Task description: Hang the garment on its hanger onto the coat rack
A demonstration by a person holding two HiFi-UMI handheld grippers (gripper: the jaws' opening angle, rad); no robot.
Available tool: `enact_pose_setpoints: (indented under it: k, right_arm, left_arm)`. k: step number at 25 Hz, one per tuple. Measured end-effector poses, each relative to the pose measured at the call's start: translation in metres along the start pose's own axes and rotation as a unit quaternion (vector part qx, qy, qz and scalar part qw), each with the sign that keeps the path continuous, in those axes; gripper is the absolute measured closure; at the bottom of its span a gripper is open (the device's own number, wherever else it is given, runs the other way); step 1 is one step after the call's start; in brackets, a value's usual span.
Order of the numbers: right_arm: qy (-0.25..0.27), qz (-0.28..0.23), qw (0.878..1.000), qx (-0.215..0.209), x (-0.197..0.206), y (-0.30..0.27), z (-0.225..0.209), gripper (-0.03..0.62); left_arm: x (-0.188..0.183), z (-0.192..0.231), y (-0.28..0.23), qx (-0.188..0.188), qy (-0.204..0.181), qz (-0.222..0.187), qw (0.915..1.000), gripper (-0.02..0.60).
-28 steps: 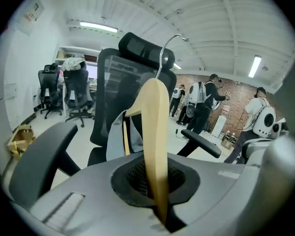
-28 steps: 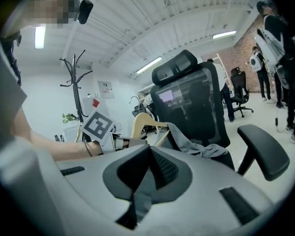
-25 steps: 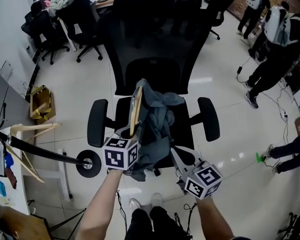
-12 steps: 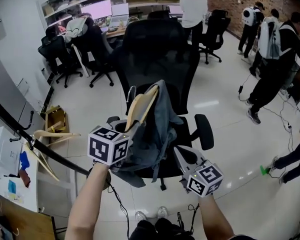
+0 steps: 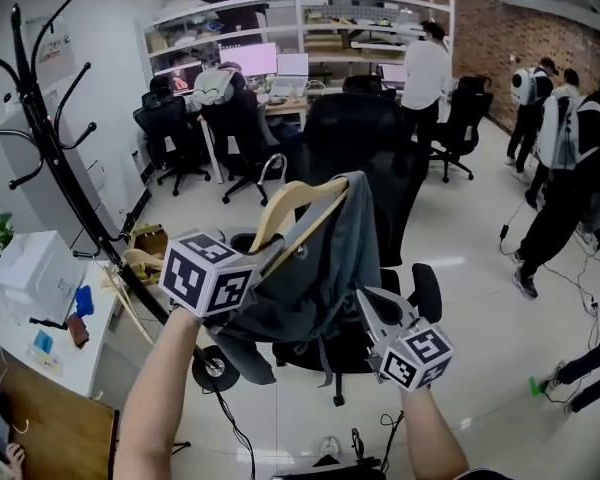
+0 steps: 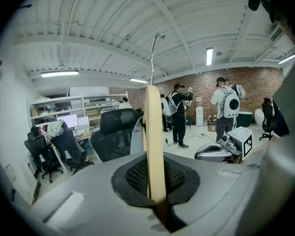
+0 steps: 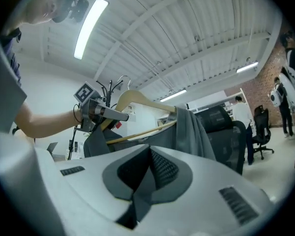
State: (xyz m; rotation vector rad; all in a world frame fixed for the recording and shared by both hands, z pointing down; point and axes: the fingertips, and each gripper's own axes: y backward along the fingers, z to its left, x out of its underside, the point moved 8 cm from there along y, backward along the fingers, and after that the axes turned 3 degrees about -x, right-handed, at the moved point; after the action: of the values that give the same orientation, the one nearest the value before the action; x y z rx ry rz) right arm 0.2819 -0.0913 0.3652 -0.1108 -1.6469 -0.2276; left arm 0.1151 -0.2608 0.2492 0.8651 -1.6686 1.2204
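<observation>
My left gripper (image 5: pixel 264 259) is shut on one end of a pale wooden hanger (image 5: pixel 298 204), held up in front of me. In the left gripper view the hanger (image 6: pixel 153 141) rises straight out of the shut left gripper (image 6: pixel 155 200), with its metal hook (image 6: pixel 154 53) above. A grey garment (image 5: pixel 325 268) hangs over the hanger. My right gripper (image 5: pixel 366 304) is lower right, shut on the garment's edge. In the right gripper view the right gripper (image 7: pixel 141 183) pinches a grey fold, with the garment (image 7: pixel 191 129) beyond. The black coat rack (image 5: pixel 52 138) stands far left.
A black office chair (image 5: pixel 365 138) stands right behind the garment. Another wooden hanger (image 5: pixel 130 273) hangs low by the rack, beside a white desk (image 5: pixel 25 263). More chairs, desks and standing people (image 5: pixel 570 168) fill the back and right.
Both grippers have risen, lifting the hanger and garment off the chair seat. The head view has tilted up, so the coat rack's hooks have come into view at left.
</observation>
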Motion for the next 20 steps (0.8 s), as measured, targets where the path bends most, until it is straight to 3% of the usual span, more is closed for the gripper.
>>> enact_pose_setpoints:
  k: [8,20]
  right_arm:
    - [0.026,-0.02,0.997,-0.072,-0.021,-0.013,0.103,0.592]
    - [0.038,-0.033,0.985,-0.166,-0.024,-0.031,0.246,0.592]
  left_arm:
    - [-0.019,-0.004,0.136,-0.049,-0.03,-0.01,0.9983,0.574]
    - [0.021,-0.008,0.312,-0.141,-0.026,0.017,0.9895,0.574]
